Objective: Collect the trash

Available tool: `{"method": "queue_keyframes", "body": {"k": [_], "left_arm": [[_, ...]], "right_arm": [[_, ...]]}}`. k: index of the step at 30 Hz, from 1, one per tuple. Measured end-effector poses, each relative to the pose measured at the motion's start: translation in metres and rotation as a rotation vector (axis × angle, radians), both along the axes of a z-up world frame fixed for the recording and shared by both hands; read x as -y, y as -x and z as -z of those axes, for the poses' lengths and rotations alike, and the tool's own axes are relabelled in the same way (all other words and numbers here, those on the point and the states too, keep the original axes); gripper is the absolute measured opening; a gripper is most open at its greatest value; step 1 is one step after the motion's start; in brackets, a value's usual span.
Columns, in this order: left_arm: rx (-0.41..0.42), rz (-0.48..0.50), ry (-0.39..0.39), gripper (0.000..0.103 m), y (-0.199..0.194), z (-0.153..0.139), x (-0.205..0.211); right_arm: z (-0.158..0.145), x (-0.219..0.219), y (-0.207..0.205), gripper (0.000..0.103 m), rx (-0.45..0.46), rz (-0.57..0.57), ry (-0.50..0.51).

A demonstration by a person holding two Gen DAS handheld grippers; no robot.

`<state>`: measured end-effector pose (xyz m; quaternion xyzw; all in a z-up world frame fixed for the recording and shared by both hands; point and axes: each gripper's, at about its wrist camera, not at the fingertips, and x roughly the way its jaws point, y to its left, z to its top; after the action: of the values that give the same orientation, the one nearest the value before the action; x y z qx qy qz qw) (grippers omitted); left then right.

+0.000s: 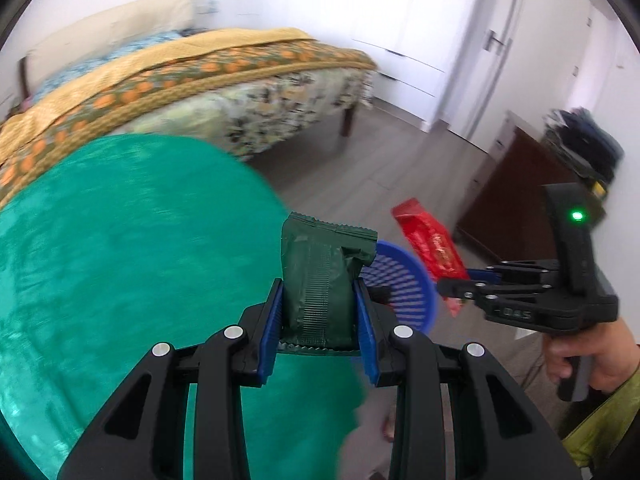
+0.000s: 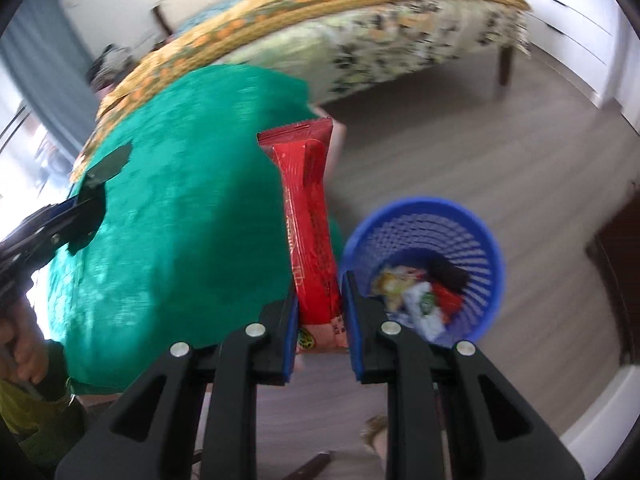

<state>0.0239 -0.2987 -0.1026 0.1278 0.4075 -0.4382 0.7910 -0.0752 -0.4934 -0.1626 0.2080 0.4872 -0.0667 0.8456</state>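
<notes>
The left gripper (image 1: 318, 312) is clamped on a dark green snack wrapper (image 1: 320, 276), its blue pads (image 1: 269, 328) pressing both sides of the packet, which stands upright between them. It hangs over the near right edge of a round table under a green cloth (image 1: 120, 260). The right gripper (image 2: 322, 320) is closed tight on a long red wrapper (image 2: 310, 220) — held at its lower end, the rest sticking up and away from the fingers. Just right of it on the wooden floor (image 2: 460, 152) stands a blue mesh wastebasket (image 2: 480, 240), already holding crumpled wrappers (image 2: 416, 292). In the left wrist view the basket's rim (image 1: 404, 276) shows behind the green packet, with the red wrapper above it. Far behind the table stands a bed with a yellow patterned bedspread (image 1: 168, 76) — blurred. A person's hand (image 1: 588, 356) grips the right gripper's handle.
</notes>
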Motion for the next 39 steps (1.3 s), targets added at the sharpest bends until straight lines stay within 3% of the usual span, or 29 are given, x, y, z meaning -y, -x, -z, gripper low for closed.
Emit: {"method": "queue_keyframes", "body": {"k": [5,10,20,21,22,23,24,26,28,33,35,39], "left_arm": [[-0.052,0.066,-0.016,0.033,0.013,0.022,0.067],[-0.109,0.097,-0.044,0.033,0.017,0.058,0.121],[-0.142,0.112,-0.106,0.034,0.003,0.118,0.178],[-0.14,0.115,-0.107,0.037,0.001,0.121,0.181],[-0.137,0.117,-0.109,0.047,-0.001,0.124,0.184],[-0.135,0.121,-0.104,0.054,-0.003,0.127,0.187],[-0.127,0.121,-0.095,0.066,-0.005,0.127,0.188],[-0.099,0.11,-0.072,0.076,-0.005,0.122,0.186],[-0.072,0.087,-0.048,0.087,-0.004,0.114,0.179],[0.06,0.01,-0.027,0.096,0.014,0.077,0.16],[0.119,-0.01,-0.029,0.098,0.027,0.06,0.149],[0.141,0.026,-0.07,0.098,0.052,0.045,0.126]], "right_arm": [[0.025,0.05,0.015,0.02,-0.044,0.092,-0.003],[0.057,0.089,0.022,0.02,-0.082,0.162,-0.078],[0.102,0.134,0.009,0.02,-0.125,0.217,-0.147],[0.106,0.137,0.009,0.025,-0.129,0.221,-0.153],[0.113,0.141,0.007,0.042,-0.128,0.234,-0.162],[0.118,0.145,0.008,0.05,-0.119,0.243,-0.178],[0.119,0.146,0.01,0.056,-0.116,0.253,-0.183],[0.118,0.151,0.017,0.057,-0.101,0.286,-0.187],[0.11,0.153,0.024,0.074,-0.082,0.312,-0.173],[0.074,0.147,0.049,0.097,-0.017,0.386,-0.067],[0.06,0.14,0.056,0.098,-0.005,0.408,-0.02],[0.028,0.112,0.08,0.098,0.047,0.438,0.07]]}}
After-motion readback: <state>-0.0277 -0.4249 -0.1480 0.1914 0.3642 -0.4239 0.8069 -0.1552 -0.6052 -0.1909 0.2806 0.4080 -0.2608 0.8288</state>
